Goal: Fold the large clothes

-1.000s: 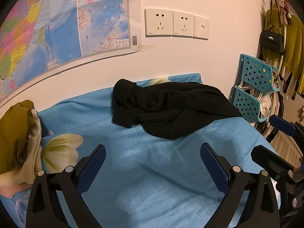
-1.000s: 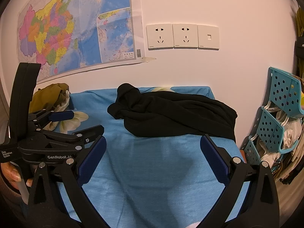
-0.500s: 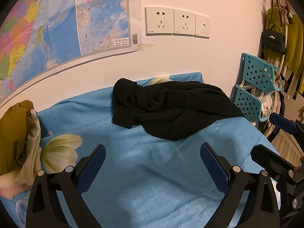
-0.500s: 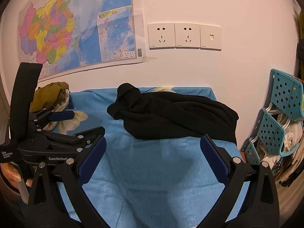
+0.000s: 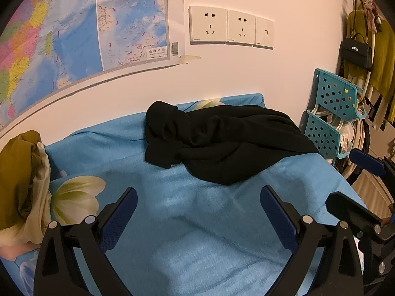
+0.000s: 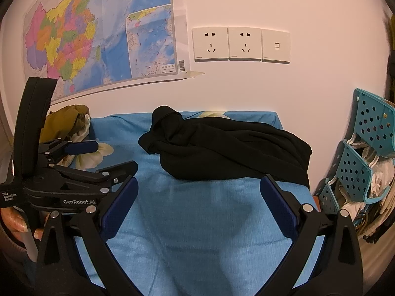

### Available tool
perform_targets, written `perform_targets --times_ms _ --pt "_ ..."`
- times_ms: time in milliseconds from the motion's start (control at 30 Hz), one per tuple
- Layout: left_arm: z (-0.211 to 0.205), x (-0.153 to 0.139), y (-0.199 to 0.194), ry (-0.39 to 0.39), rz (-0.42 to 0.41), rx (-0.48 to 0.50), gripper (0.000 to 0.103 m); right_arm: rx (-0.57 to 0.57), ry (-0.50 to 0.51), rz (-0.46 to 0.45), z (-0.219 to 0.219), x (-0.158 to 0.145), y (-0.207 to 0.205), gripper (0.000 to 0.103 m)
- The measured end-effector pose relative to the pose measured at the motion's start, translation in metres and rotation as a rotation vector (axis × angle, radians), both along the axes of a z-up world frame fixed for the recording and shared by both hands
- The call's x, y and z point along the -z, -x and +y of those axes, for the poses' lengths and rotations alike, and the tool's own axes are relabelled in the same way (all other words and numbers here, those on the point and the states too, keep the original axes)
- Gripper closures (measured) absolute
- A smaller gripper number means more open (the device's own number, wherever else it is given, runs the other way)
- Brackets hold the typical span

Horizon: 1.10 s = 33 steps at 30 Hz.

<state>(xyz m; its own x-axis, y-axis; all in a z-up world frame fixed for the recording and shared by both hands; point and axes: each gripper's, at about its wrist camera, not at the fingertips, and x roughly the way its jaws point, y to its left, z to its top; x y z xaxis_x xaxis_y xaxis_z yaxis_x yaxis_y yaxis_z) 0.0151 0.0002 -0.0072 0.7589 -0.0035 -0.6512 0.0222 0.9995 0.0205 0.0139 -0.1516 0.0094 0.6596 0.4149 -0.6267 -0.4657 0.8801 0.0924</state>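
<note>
Black garment: lies crumpled in a heap on the blue sheet, at the far side of the bed close under the wall; one bunched end sits at its left, and the bulk spreads to the right as far as the bed's right edge.
Garment to left gripper: the heap is ahead of the fingertips and apart from them, with a strip of bare sheet between; it sits slightly right of the midline between the fingers.
Garment to right gripper: again ahead and untouched; the near hem of the heap runs just beyond the right fingertip in this view.
Left gripper state: fingers spread wide, nothing between them.
Right gripper state: fingers spread wide, nothing between them.
Grippers to each other: side by side; the left one shows from its flank at the left edge of the right wrist view, a hand on its handle.
Hidden or unclear: the garment's type cannot be made out from the folds; its far side is hidden behind its own bulk; a flower print on the sheet is partly covered at the heap's back.
Around: olive and cream cloth pile at the left end of the bed; map and sockets on the wall; teal baskets off the bed's right side.
</note>
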Motion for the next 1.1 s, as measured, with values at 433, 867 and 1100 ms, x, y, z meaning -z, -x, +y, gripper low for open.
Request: perform_targets --times_ms 433,867,1100 --pt "0.028 0.018 -0.038 -0.012 0.056 -0.070 0.007 -0.062 0.147 0.049 0.021 0.026 -0.074 0.006" --pt "0.058 0.046 -0.082 -0.025 0.106 -0.135 0.007 -0.248 0.351 0.135 0.087 0.093 -0.183 0.024" --pt "0.066 0.052 -0.092 -0.024 0.110 -0.144 0.007 -0.318 0.271 0.095 0.050 0.050 -0.173 0.096"
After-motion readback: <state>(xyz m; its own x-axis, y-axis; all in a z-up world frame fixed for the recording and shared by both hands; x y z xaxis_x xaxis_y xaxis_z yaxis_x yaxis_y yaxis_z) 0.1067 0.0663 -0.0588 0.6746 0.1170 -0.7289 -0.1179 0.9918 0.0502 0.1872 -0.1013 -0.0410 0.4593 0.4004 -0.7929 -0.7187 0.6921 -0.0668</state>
